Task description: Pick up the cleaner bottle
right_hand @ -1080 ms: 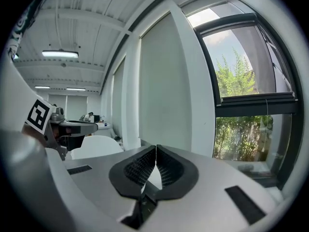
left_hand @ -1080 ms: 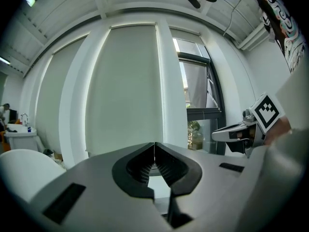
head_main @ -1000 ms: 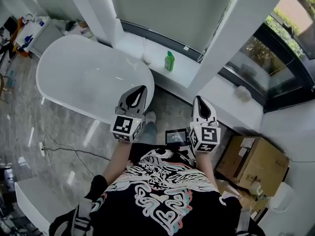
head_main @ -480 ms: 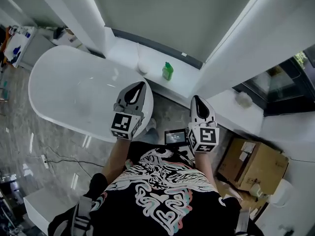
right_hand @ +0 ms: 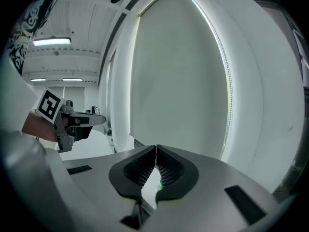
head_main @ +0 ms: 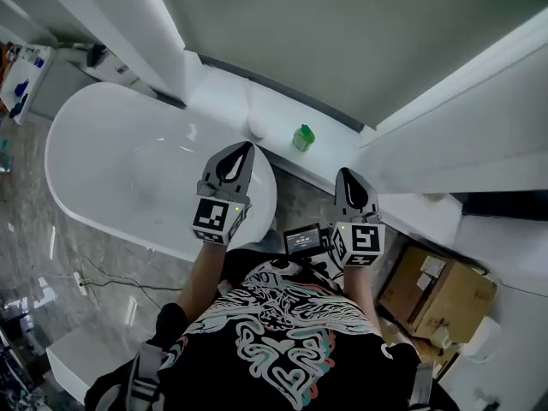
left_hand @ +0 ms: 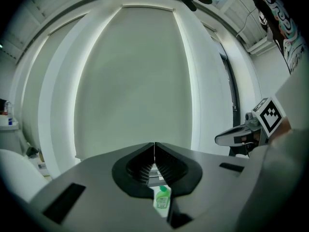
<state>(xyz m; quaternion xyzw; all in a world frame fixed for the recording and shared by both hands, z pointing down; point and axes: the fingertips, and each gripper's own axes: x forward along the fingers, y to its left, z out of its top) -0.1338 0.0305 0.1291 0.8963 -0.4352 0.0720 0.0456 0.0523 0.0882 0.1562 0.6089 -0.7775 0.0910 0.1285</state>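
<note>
Now the person stands nearer the ledge (head_main: 272,120) than a second ago — the green bottle (head_main: 303,137) sits upright on it, ahead of the left gripper (head_main: 244,152) and right gripper (head_main: 346,175), both closed and holding nothing — the reach looks next.

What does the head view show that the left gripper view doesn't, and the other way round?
Only the head view: the cardboard box, the marbled floor and the marker cube on the left gripper. Only the left gripper view: its ribbed pads, pressed together with nothing between. Both: the green cleaner bottle on the white ledge, and the right gripper.
</note>
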